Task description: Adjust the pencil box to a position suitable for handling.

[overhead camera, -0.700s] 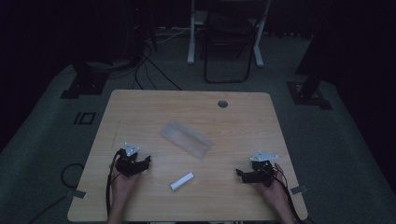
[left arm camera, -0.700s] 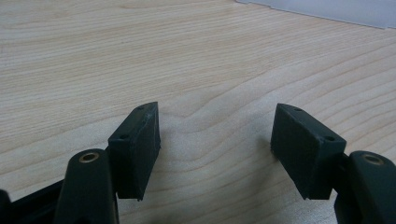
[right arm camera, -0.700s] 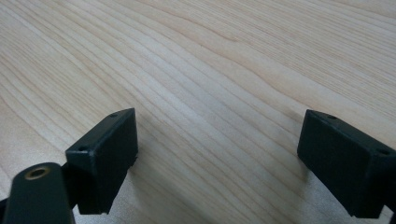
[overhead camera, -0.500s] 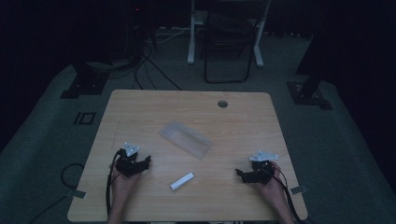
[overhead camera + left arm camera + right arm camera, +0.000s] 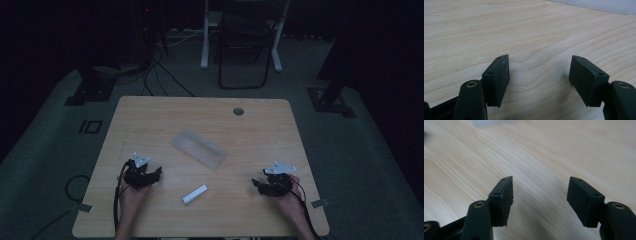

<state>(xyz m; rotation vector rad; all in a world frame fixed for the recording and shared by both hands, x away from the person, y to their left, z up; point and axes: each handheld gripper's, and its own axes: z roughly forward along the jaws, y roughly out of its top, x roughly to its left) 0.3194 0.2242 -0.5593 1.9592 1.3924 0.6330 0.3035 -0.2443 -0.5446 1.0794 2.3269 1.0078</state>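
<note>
Both the left gripper (image 5: 156,173) and the right gripper (image 5: 256,183) rest low on the wooden table (image 5: 150,115), jaws spread with nothing between them. The small white stick (image 5: 195,194) lies flat between the two, nearer the front edge, with the clear plastic sleeve (image 5: 199,149) just behind it. Best to approach the stick across its short width, coming in low. Bare wood surrounds it, though the front edge is close

No readable text, label, brand, number or sign appears anywhere.
</note>
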